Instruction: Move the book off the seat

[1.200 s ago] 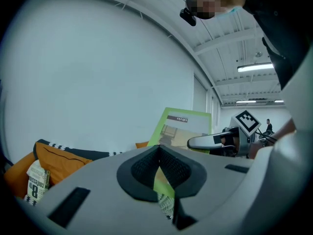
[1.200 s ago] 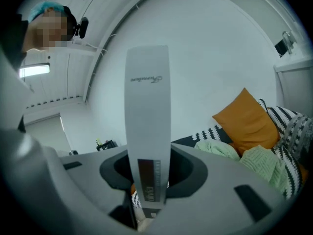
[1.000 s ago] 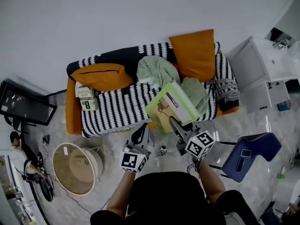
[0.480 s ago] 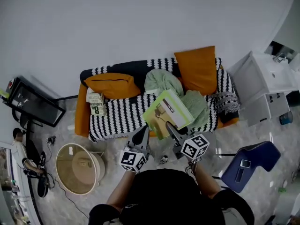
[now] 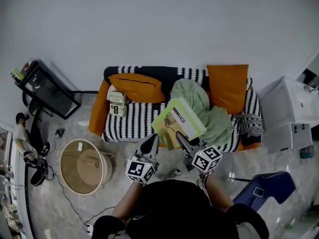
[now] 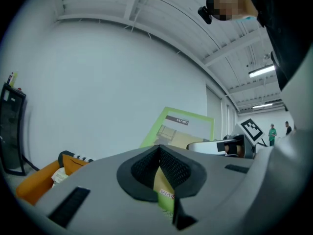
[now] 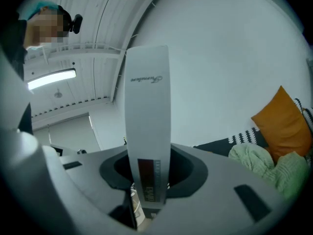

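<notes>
The book [image 5: 178, 122], large and thin with a lime-green border, a tan cover picture and a white spine, hangs tilted in the air at the striped sofa [image 5: 134, 121] front edge; left gripper [image 5: 150, 143] and right gripper [image 5: 182, 141] both clamp its lower edge

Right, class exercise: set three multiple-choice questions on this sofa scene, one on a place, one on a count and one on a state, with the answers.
1. Where is the small book? A on the sofa; B on the floor; C on the white cabinet.
2. How many orange cushions are on the sofa? A one; B two; C four.
3. What holds the green book? A nothing, it lies flat on the seat; B one gripper only; C both grippers.
Answers: 1 A, it lies on the striped cover; 2 B, one sits toward each end; 3 C, the left gripper and right gripper each clamp its edge.
</notes>
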Demonstrator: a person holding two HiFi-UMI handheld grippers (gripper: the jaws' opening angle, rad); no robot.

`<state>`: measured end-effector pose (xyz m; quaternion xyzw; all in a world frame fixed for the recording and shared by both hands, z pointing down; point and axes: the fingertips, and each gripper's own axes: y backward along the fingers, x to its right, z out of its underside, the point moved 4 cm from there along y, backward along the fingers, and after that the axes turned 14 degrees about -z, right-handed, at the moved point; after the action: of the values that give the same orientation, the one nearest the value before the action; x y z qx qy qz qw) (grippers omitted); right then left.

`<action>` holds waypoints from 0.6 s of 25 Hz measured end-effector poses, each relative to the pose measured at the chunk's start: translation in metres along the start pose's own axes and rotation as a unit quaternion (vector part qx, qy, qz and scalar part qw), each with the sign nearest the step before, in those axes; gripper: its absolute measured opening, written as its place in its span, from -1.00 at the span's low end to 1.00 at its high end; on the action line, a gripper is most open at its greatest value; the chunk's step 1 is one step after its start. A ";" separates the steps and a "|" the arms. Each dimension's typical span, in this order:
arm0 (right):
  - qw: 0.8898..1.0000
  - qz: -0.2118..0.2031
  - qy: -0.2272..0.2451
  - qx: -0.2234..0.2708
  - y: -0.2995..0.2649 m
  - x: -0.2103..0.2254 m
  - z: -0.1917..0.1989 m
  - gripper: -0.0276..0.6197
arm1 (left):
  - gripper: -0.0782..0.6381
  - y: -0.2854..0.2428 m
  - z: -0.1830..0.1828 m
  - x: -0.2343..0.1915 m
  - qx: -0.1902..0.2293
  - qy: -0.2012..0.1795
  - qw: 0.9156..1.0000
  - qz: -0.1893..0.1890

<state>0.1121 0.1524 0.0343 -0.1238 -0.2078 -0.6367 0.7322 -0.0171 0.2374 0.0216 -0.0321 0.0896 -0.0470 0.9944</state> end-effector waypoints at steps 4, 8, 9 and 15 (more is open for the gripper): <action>0.999 -0.034 -0.001 -0.027 -0.036 -0.014 0.010 -0.49 | -0.75 0.020 -0.006 -0.033 0.007 -0.004 0.999 -0.037; 0.996 -0.069 -0.005 -0.054 -0.077 -0.036 0.025 -0.49 | -0.75 0.050 -0.010 -0.080 0.018 0.004 0.996 -0.091; 0.995 -0.078 -0.006 -0.062 -0.088 -0.043 0.031 -0.49 | -0.75 0.060 -0.009 -0.093 0.019 0.007 0.994 -0.106; 0.986 -0.131 -0.002 -0.104 -0.148 -0.089 0.058 -0.49 | -0.75 0.116 -0.010 -0.163 0.034 0.024 0.982 -0.182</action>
<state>-0.0513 0.2334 0.0318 -0.1722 -0.1558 -0.7452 0.6251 -0.1681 0.3678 0.0316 -0.0130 0.1045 -0.2314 0.9672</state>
